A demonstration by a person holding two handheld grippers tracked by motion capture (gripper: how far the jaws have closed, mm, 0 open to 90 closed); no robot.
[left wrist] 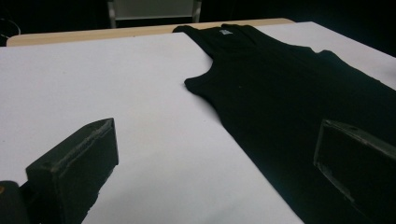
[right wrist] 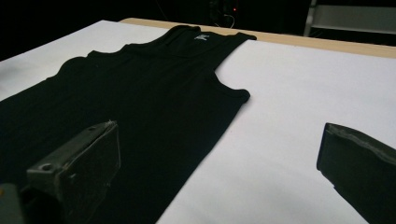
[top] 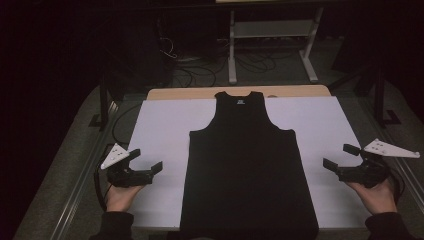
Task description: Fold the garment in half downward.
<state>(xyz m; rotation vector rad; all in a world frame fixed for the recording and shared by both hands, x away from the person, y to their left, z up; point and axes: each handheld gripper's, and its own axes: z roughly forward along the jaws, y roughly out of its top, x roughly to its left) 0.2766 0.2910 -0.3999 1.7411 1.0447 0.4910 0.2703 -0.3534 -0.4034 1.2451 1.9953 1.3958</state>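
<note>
Two grippers are flanking a black tank top [top: 248, 165] that is lying flat in the middle of the frame in the high view, spread on a white sheet [top: 160, 130] covering the tabletop [top: 200, 93]. At the lower left, the left gripper [top: 146, 159] is hovering over the sheet in a person's hand, its jaws standing wide apart with nothing between them, pointing toward the garment's left edge but staying apart from it. The tank top's neckline, with a small label, is pointing toward the top of the frame, and its hem is reaching the bottom edge of the tabletop. At the lower right, the right gripper [top: 340, 156] is sitting just off the sheet's right side, its jaws likewise spread wide and holding nothing, apart from the cloth. Beyond the tabletop, at upper centre, a white frame stand [top: 272, 40] is standing on the dark floor among cables.
</note>
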